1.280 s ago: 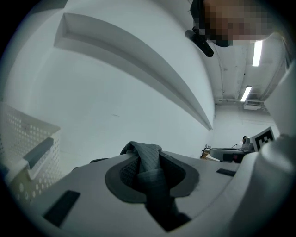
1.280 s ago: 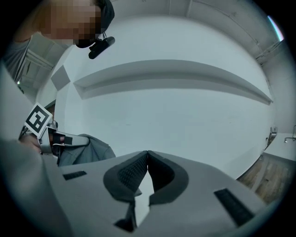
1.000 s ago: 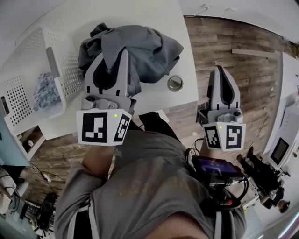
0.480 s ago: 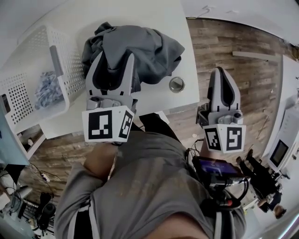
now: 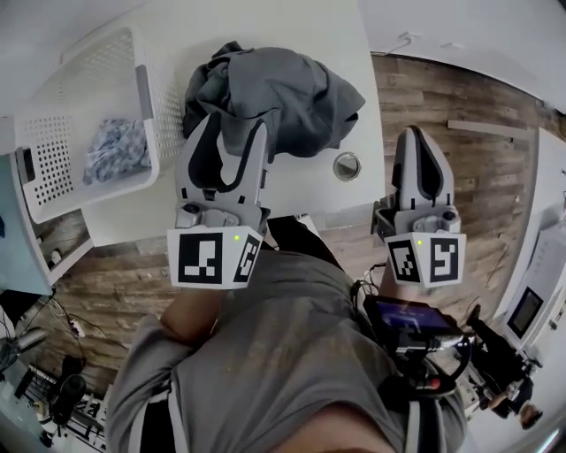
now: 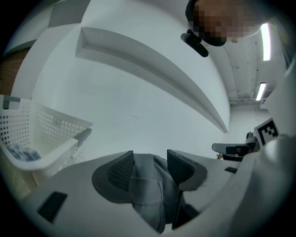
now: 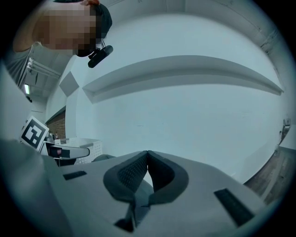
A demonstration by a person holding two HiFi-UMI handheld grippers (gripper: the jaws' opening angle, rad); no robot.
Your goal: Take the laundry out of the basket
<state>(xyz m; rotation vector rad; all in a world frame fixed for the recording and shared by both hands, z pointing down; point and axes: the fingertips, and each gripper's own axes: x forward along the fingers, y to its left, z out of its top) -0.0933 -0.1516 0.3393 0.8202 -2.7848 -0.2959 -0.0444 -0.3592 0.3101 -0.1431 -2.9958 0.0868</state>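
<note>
A crumpled grey garment lies on the white table, to the right of the white perforated laundry basket. A blue-and-white patterned cloth lies inside the basket. My left gripper is at the garment's near edge with its jaws apart. In the left gripper view a fold of the grey garment sits loosely between the spread pads of the left gripper. My right gripper hovers off the table's right side over the floor. In its own view the right gripper is shut on nothing.
A small round metal tin stands on the table near its front right corner, just below the garment. Wood plank floor runs to the right. Cables and gear clutter the floor at lower left.
The left gripper's jaws have spread wide from nearly closed, loosening their hold on the grey garment. The gripper has pulled back slightly toward me. The right gripper has stayed still.
</note>
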